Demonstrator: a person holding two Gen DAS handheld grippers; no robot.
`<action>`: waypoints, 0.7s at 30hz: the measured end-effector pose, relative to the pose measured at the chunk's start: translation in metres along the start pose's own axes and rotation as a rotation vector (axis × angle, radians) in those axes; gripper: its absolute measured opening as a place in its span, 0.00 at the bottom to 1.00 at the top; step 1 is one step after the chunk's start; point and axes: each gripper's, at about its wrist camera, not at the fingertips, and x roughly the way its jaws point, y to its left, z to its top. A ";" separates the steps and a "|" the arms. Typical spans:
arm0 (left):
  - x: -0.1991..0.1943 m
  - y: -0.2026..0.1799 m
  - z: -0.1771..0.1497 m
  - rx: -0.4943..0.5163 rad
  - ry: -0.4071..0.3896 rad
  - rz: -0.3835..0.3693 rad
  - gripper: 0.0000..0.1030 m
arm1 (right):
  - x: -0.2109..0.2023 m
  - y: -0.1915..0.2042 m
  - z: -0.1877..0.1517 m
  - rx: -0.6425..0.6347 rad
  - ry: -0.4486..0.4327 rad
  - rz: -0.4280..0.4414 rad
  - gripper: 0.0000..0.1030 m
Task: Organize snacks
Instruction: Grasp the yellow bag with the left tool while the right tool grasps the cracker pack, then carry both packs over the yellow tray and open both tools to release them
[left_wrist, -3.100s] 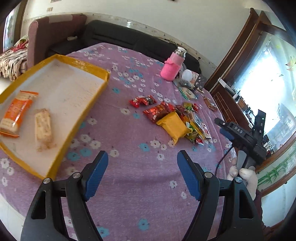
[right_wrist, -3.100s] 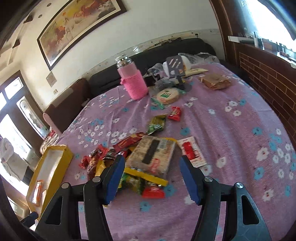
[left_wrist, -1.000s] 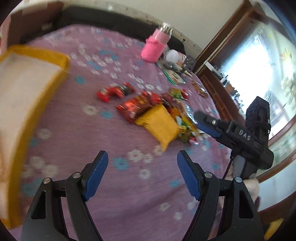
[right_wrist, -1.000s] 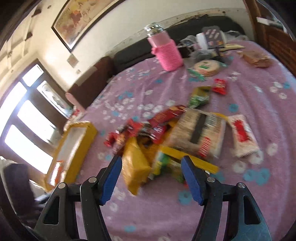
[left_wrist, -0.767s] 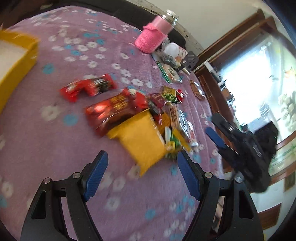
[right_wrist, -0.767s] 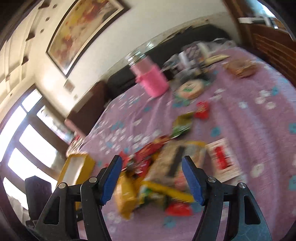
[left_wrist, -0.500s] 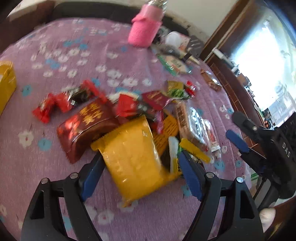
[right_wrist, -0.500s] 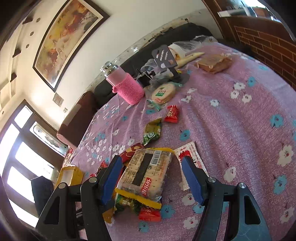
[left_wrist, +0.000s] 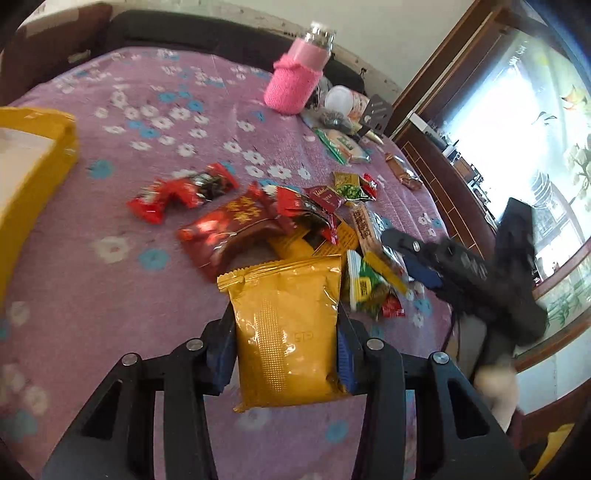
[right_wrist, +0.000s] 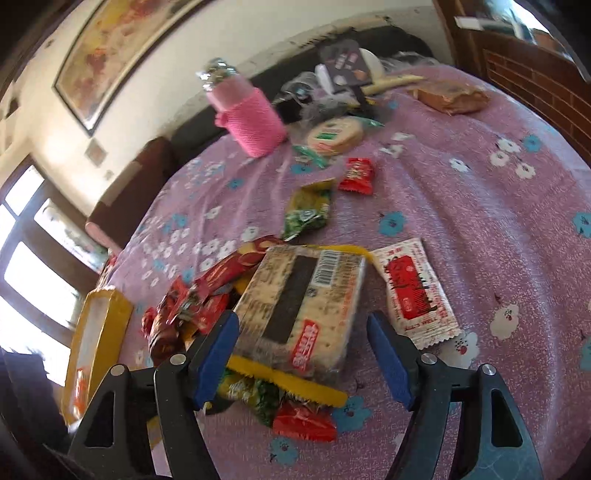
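Observation:
My left gripper (left_wrist: 284, 347) is shut on a gold foil snack bag (left_wrist: 284, 325), its blue pads pressing both sides. Behind it lies the snack pile: a dark red packet (left_wrist: 229, 229), red candies (left_wrist: 177, 192) and green packets (left_wrist: 369, 288). My right gripper (right_wrist: 306, 354) is open, its fingers on either side of a clear cracker pack with a yellow edge (right_wrist: 299, 306); it also shows in the left wrist view (left_wrist: 417, 258). The yellow tray (left_wrist: 26, 162) stands at the left, also in the right wrist view (right_wrist: 92, 347).
A pink-sleeved bottle (right_wrist: 251, 114) stands at the back of the purple flowered table (right_wrist: 480, 192). A white-red sachet (right_wrist: 410, 291), a green packet (right_wrist: 308, 212), a red candy (right_wrist: 356, 175) and round crackers (right_wrist: 334, 134) lie beyond. Clutter sits by the sofa.
My left gripper moved from near the tray to the pile and shut on the gold bag. My right gripper came down around the cracker pack, still open.

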 end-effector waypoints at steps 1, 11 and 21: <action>-0.008 0.003 -0.002 0.004 -0.013 0.002 0.41 | 0.000 -0.001 0.003 0.014 0.012 0.000 0.73; -0.077 0.044 -0.020 -0.021 -0.131 0.088 0.41 | 0.029 0.040 0.018 -0.112 0.100 -0.263 0.74; -0.150 0.098 -0.018 -0.073 -0.258 0.144 0.41 | -0.015 0.080 0.005 -0.138 0.001 -0.217 0.71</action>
